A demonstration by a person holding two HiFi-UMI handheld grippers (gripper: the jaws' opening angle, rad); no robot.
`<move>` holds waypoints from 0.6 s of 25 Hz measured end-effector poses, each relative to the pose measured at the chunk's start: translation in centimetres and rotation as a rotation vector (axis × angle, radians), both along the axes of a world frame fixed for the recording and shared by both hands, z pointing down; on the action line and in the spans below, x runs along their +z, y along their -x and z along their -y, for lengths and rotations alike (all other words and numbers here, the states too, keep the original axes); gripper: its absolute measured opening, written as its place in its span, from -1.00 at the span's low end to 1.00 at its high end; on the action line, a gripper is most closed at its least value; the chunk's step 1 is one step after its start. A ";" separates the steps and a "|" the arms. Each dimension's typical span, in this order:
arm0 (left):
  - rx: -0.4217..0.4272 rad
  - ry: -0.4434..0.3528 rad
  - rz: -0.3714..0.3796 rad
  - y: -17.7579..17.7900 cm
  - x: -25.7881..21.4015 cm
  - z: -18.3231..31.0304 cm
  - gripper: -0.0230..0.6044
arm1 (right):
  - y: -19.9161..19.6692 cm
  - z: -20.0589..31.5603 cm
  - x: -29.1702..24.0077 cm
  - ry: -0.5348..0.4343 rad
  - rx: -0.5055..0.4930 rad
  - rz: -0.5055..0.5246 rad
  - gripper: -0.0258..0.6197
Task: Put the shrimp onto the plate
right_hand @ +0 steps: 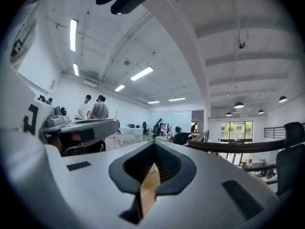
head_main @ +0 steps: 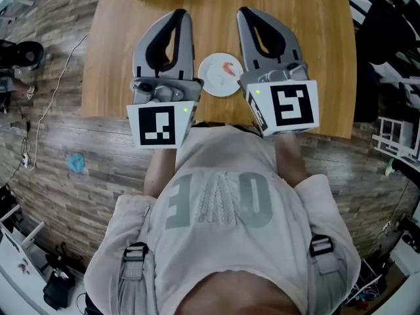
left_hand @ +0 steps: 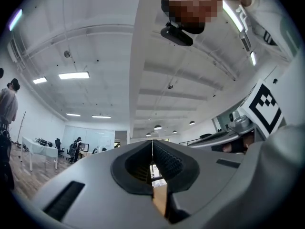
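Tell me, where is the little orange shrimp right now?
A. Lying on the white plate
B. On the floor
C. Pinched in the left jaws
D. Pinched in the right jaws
A: in the head view the shrimp lies on the white plate, while the left gripper and the right gripper both have their jaws together with nothing between them.

The plate [head_main: 220, 75] sits by the table's [head_main: 315, 58] near edge, with the shrimp [head_main: 228, 69] on it, between the left gripper [head_main: 180, 13] and the right gripper [head_main: 243, 12].
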State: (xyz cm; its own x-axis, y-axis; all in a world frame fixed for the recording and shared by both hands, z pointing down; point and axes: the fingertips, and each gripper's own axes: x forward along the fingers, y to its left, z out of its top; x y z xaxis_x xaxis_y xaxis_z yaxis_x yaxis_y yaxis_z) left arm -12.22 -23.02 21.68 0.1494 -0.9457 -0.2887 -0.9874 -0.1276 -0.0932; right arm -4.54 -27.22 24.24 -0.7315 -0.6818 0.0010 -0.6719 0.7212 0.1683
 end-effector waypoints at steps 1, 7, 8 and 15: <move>0.006 -0.010 -0.006 -0.1 -0.5 -0.1 -0.89 | -0.4 -0.5 -0.8 -0.014 0.001 0.025 -0.86; 0.027 -0.071 0.028 -0.8 -3.0 -0.5 -0.89 | -2.8 -1.4 -2.8 -0.035 0.047 0.135 -0.86; 0.029 -0.076 0.032 -1.0 -3.2 -0.6 -0.89 | -3.2 -1.3 -2.5 -0.025 0.060 0.141 -0.86; 0.042 -0.078 0.061 -1.2 -3.5 -0.1 -0.89 | -4.2 -1.3 -1.2 -0.006 0.107 0.127 -0.86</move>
